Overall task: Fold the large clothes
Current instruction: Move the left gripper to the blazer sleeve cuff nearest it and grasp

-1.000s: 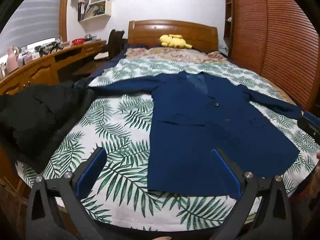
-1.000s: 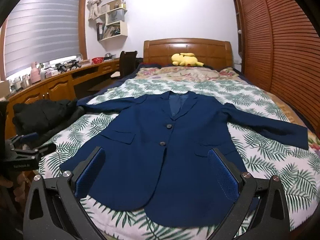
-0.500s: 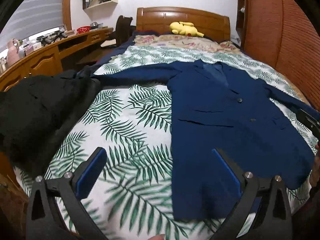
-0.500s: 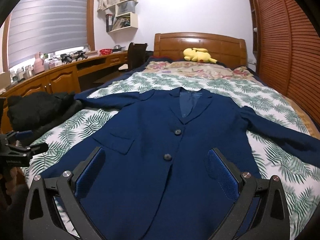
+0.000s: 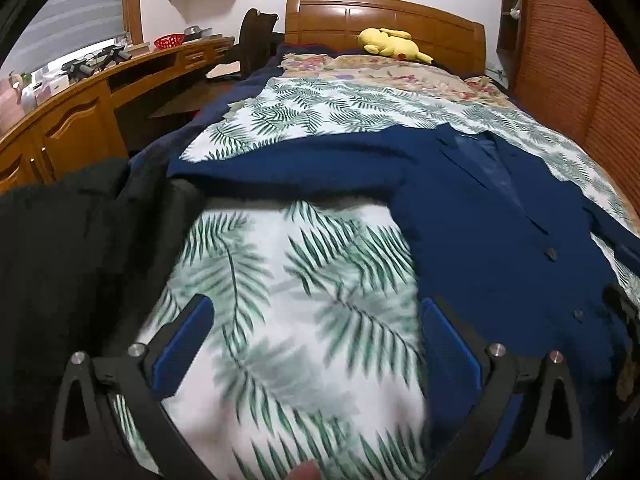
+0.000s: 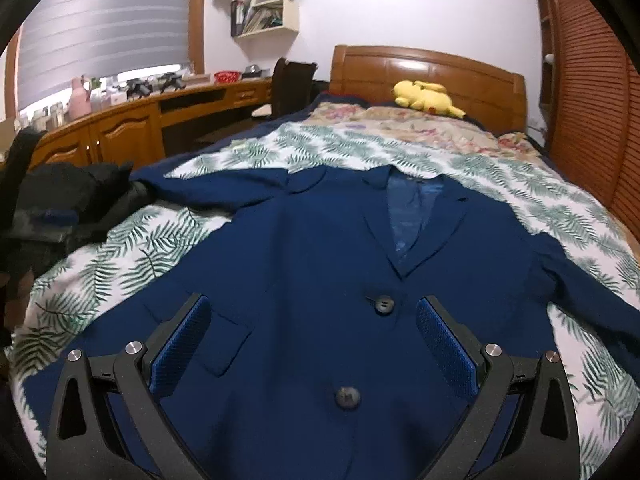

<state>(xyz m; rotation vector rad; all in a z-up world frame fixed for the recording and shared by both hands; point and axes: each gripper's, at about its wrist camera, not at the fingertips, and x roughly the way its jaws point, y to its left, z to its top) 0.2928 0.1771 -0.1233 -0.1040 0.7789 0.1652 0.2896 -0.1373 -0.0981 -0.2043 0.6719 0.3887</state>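
Note:
A navy blue blazer (image 6: 320,248) lies flat, face up and buttoned, on the palm-leaf bedspread (image 6: 120,272), sleeves spread to both sides. My right gripper (image 6: 314,316) is open and empty, low over the blazer's front just above its two buttons. In the left wrist view the blazer (image 5: 500,240) fills the right side, its left sleeve (image 5: 288,164) stretching across. My left gripper (image 5: 316,320) is open and empty over bare bedspread (image 5: 288,280), its right finger at the blazer's left edge.
A black garment (image 5: 72,248) is heaped at the bed's left edge, also in the right wrist view (image 6: 68,200). A yellow plush toy (image 6: 424,96) lies by the wooden headboard (image 6: 432,72). A wooden desk (image 6: 120,128) runs along the left; slatted wardrobe doors (image 6: 592,80) stand right.
Both grippers have moved forward and lower over the bed. The left one has shifted left off the blazer's hem onto bare bedspread; the right one has closed in on the blazer's buttons.

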